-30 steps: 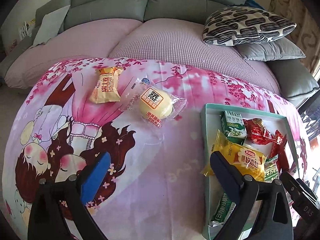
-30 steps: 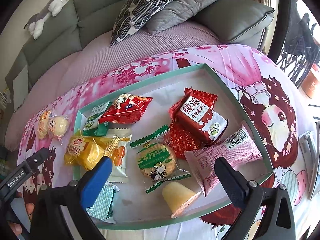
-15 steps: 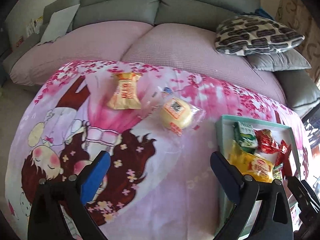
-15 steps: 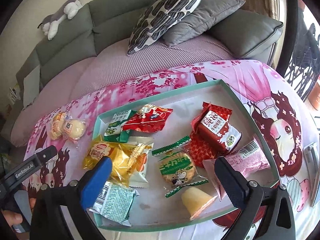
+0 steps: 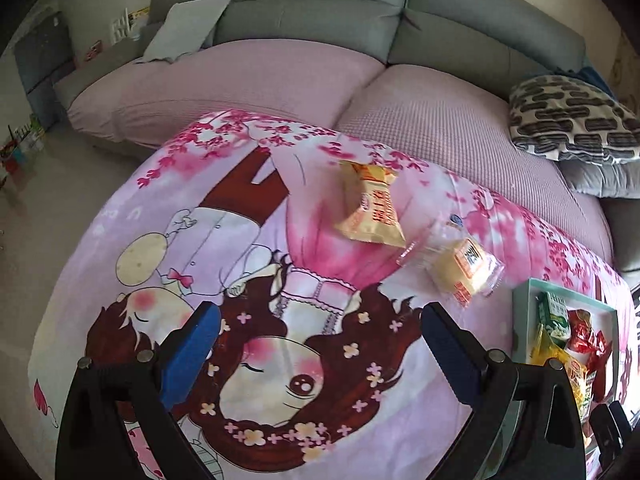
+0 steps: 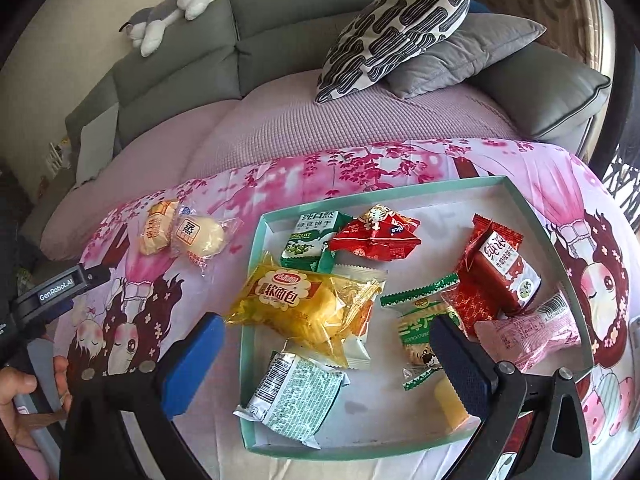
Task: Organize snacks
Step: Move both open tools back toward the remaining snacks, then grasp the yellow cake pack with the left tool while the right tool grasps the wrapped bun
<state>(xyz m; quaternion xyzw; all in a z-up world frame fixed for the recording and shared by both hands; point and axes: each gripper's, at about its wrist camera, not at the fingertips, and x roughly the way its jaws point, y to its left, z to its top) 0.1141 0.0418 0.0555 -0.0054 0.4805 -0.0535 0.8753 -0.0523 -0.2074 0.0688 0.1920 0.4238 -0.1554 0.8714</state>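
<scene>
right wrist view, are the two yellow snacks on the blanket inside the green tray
No, the orange-yellow packet and the clear-wrapped yellow bun lie on the pink blanket, outside the green tray on its left side.

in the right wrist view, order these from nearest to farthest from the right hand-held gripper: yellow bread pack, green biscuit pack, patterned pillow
1. Yellow bread pack, in the tray's near left part, just ahead of the right hand-held gripper.
2. Green biscuit pack, at the tray's far left corner.
3. Patterned pillow, up on the sofa.
</scene>
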